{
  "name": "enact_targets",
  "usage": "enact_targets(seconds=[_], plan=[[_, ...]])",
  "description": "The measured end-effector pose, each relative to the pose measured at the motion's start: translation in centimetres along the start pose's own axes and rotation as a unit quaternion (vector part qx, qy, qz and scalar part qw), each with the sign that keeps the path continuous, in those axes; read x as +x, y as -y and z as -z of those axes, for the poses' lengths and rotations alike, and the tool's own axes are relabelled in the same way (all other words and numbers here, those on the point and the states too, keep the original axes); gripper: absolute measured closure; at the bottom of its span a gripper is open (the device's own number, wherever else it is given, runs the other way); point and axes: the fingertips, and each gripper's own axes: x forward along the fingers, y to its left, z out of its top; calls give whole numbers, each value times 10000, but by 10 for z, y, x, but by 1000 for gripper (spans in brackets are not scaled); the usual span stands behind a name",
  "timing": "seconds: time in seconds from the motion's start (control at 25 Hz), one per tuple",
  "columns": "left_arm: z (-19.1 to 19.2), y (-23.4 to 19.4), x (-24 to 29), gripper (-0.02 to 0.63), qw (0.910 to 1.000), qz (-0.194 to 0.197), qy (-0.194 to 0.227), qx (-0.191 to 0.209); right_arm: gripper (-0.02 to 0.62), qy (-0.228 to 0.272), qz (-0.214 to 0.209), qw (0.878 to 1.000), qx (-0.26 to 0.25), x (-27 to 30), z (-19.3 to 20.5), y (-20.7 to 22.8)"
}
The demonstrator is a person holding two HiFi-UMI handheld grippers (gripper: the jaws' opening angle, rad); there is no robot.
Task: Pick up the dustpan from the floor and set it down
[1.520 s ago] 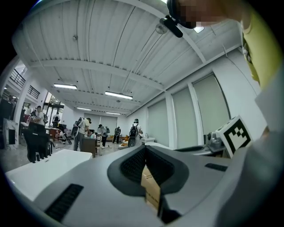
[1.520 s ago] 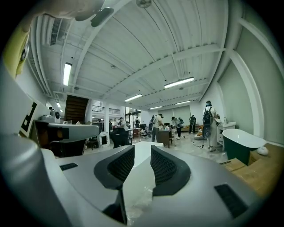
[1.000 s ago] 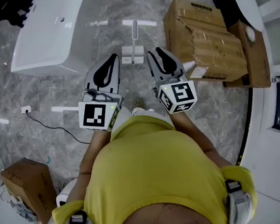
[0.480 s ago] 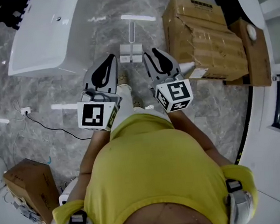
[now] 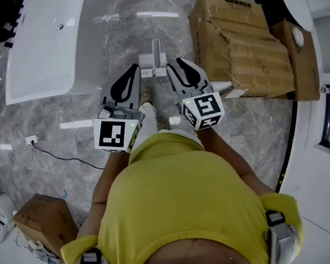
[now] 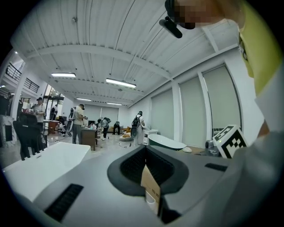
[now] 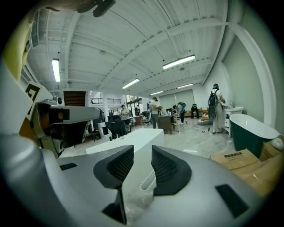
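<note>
The white dustpan [image 5: 152, 59] lies on the grey marble floor with its long handle [image 5: 155, 44] pointing away from me. In the head view both grippers are held out side by side above the floor, their tips just short of it. My left gripper [image 5: 133, 69] is to the dustpan's left; in the left gripper view its [image 6: 145, 151] pads meet with nothing held. My right gripper [image 5: 177, 63] is to the dustpan's right. The right gripper view shows its [image 7: 142, 150] jaws apart with nothing between them, and they have just been opening slightly.
A white bathtub [image 5: 41, 47] stands at the left. Large cardboard boxes [image 5: 237, 40] are stacked at the right, close to the right gripper. A smaller box [image 5: 43, 221] and a cable with a socket [image 5: 31, 139] lie at lower left. People stand far off across the hall.
Both grippers have moved forward and lower toward the dustpan, which is now right beyond their tips. The person has stepped forward with them.
</note>
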Motion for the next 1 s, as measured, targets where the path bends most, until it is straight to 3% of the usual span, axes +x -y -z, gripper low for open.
enact_targets(seconds=[0.32,0.68,1.0], plan=[[11,-46,58,604,9989,446,-141,-61,449,-505,-3,9986,122,67,17,18],[36,-74,89,604,9953,857,-400,-208,440,-1006,114,9933,551,97,53,31],[54,-71,106,604,9913,1133,-606,-269,423,-1480,-326,9731,1735,104,91,38]])
